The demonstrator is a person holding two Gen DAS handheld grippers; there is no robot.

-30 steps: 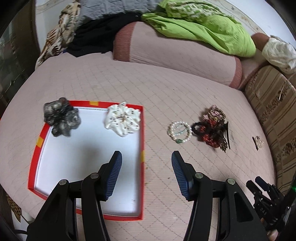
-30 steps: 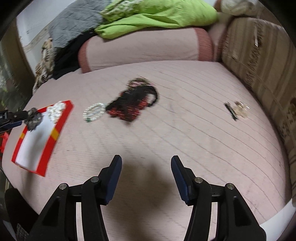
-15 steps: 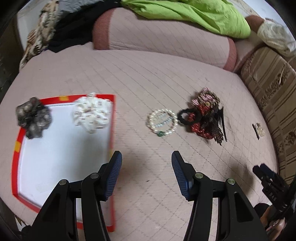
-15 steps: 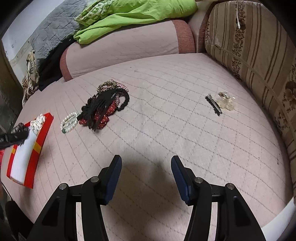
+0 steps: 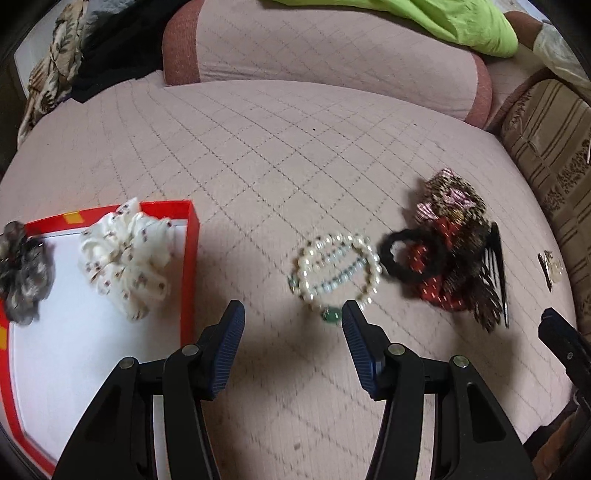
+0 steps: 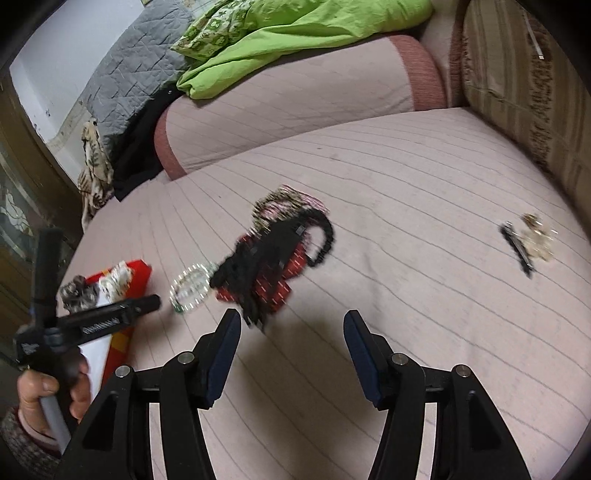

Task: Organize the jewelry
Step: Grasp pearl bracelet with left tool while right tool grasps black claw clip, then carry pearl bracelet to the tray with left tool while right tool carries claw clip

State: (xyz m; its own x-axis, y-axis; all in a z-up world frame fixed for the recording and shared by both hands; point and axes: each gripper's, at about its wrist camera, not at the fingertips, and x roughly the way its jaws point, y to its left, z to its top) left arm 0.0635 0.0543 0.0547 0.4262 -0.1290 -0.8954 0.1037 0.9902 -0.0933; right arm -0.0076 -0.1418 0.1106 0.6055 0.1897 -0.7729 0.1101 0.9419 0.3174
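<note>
A red-rimmed white tray (image 5: pixel 190 258) lies on the pink quilted sofa seat, holding a cream scrunchie (image 5: pixel 125 254) and a grey scrunchie (image 5: pixel 22 273). Pearl bracelets (image 5: pixel 338 271) lie just ahead of my open, empty left gripper (image 5: pixel 293 325). To their right is a pile of a black hair tie (image 5: pixel 412 254), red dotted and leopard scrunchies and a black comb (image 5: pixel 496 269). My right gripper (image 6: pixel 291 332) is open and empty, just short of the same pile (image 6: pixel 273 258). A small hair clip with a pale ornament (image 6: pixel 528 243) lies apart at the right.
A pink bolster (image 5: pixel 332 55) with a green blanket (image 6: pixel 295 33) and dark clothes lies behind. A striped brown cushion (image 5: pixel 554 140) borders the right side. My left gripper and the hand holding it show in the right wrist view (image 6: pixel 92 321).
My left gripper has moved right from over the tray toward the pearl bracelets. My right gripper has swung left and closer to the pile of hair accessories.
</note>
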